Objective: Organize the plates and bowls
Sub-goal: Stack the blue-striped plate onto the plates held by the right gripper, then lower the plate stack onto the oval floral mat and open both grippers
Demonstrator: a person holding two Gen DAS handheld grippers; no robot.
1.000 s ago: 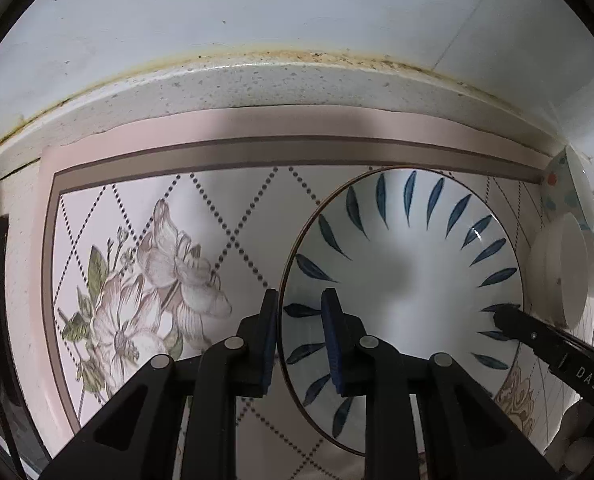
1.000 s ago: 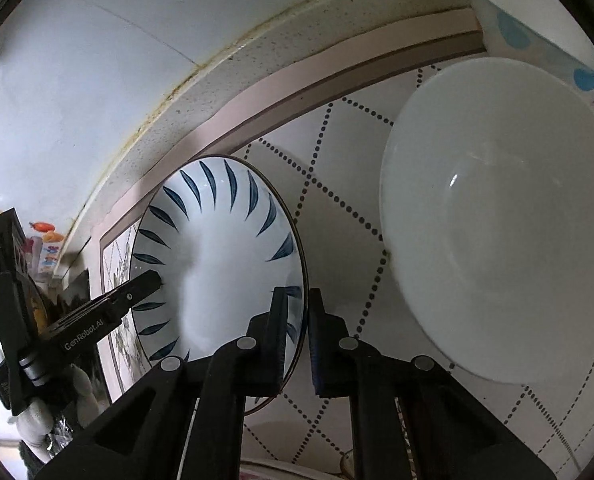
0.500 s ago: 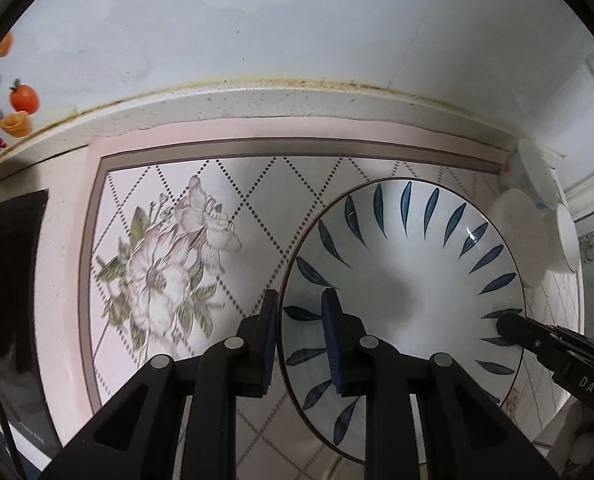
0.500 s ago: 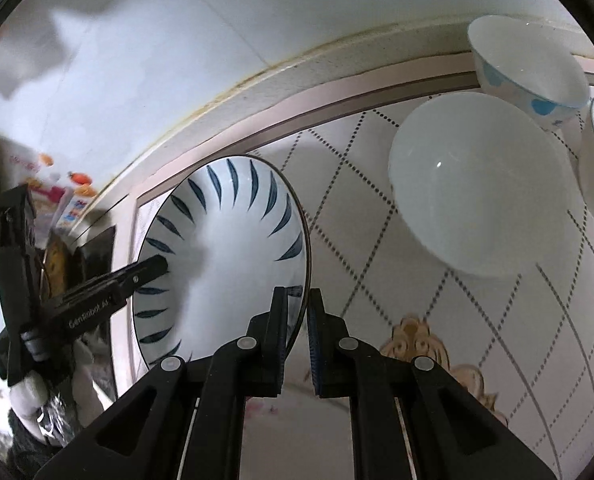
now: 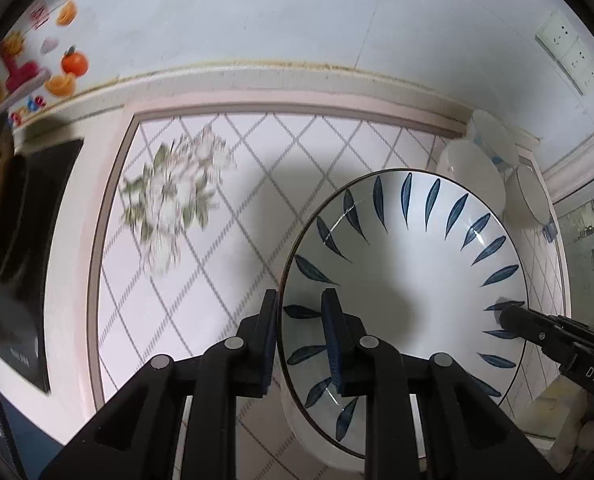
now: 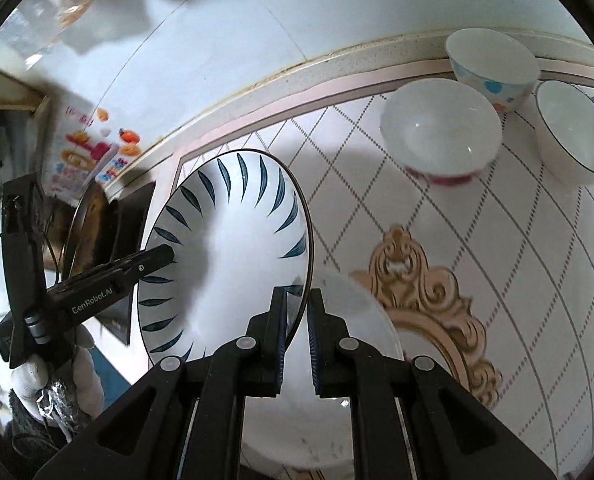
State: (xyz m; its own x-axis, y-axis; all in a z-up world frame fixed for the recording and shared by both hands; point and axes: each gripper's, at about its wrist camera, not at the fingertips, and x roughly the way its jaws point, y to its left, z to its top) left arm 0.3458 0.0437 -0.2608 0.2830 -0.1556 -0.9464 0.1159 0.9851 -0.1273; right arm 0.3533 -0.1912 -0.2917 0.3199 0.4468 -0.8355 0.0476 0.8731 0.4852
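Note:
A white plate with blue leaf marks (image 5: 401, 264) is held in the air by both grippers. My left gripper (image 5: 299, 308) is shut on its left rim. My right gripper (image 6: 297, 304) is shut on the opposite rim; the plate also shows in the right wrist view (image 6: 233, 248). The right gripper's finger shows at the plate's far edge in the left wrist view (image 5: 537, 328). A plain white plate (image 6: 349, 360) lies on the mat right below the right gripper. Three bowls stand at the back right: a white bowl (image 6: 441, 132), a blue-dotted bowl (image 6: 493, 64) and a blue-rimmed bowl (image 6: 573, 132).
A patterned mat (image 5: 217, 216) covers the counter, with a flower print (image 5: 177, 196) on its left part. A black appliance (image 5: 21, 240) stands at the left edge. The tiled wall (image 5: 257, 12) runs behind, with a socket (image 5: 569, 48) at the right.
Both grippers have lifted the blue-leaf plate up and away from the mat; more of the counter, the bowls and a second white plate have come into view.

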